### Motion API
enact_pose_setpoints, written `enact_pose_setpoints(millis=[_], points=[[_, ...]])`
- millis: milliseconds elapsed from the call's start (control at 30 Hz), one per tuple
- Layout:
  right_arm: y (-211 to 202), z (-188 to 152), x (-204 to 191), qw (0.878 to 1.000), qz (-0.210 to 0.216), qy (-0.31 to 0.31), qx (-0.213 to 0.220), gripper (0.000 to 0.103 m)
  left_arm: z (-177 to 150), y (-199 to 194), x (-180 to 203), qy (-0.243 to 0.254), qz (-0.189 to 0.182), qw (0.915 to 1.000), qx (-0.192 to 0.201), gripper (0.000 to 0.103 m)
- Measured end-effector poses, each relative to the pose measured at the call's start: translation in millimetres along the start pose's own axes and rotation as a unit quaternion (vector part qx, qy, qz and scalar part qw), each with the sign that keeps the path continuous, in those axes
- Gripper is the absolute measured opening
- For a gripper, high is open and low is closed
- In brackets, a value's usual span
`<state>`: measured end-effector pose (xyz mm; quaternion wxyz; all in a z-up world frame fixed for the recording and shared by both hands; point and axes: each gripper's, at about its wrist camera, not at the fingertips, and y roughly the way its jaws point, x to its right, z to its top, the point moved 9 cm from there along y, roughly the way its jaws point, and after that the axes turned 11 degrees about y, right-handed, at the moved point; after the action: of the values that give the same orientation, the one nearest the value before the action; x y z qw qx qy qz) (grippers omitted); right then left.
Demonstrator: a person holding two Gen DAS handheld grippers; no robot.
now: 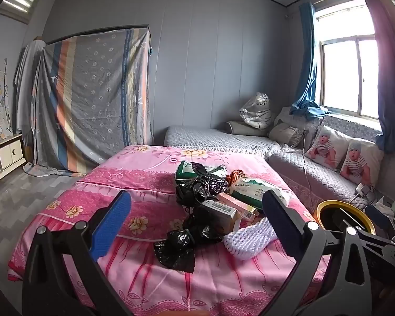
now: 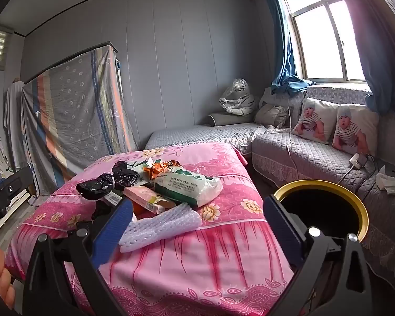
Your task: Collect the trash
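Note:
A heap of trash lies on a table under a pink floral cloth [image 1: 134,168]: crumpled black plastic bags [image 1: 176,247], small cartons [image 1: 223,213], a green and white packet [image 1: 252,188], an orange wrapper [image 1: 237,175] and white foam netting [image 1: 247,239]. My left gripper [image 1: 194,221] is open and empty, its fingers either side of the heap's near end. My right gripper [image 2: 197,223] is open and empty above the foam netting [image 2: 160,226], with the packet [image 2: 189,187] and the cartons [image 2: 147,197] beyond. A black bin with a gold rim [image 2: 360,210] stands to the right of the table.
A grey quilted sofa [image 2: 302,155] with two baby-print cushions [image 2: 352,129] runs along the right under the window. A cloth-draped wardrobe [image 1: 92,97] stands at the back left. A low cabinet [image 1: 5,155] is at the far left. The bin also shows in the left wrist view [image 1: 368,223].

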<state>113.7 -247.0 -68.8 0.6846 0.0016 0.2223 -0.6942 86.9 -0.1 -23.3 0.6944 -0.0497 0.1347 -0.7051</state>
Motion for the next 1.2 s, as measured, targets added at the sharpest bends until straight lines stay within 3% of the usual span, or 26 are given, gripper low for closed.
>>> enact_pose_setpoints(millis=[1200], points=[[2.8, -1.3, 6.1, 1.000, 0.000, 0.009, -0.004, 0.096, 0.5, 0.8, -0.5, -0.001, -0.002, 1.0000, -0.004, 0.095]])
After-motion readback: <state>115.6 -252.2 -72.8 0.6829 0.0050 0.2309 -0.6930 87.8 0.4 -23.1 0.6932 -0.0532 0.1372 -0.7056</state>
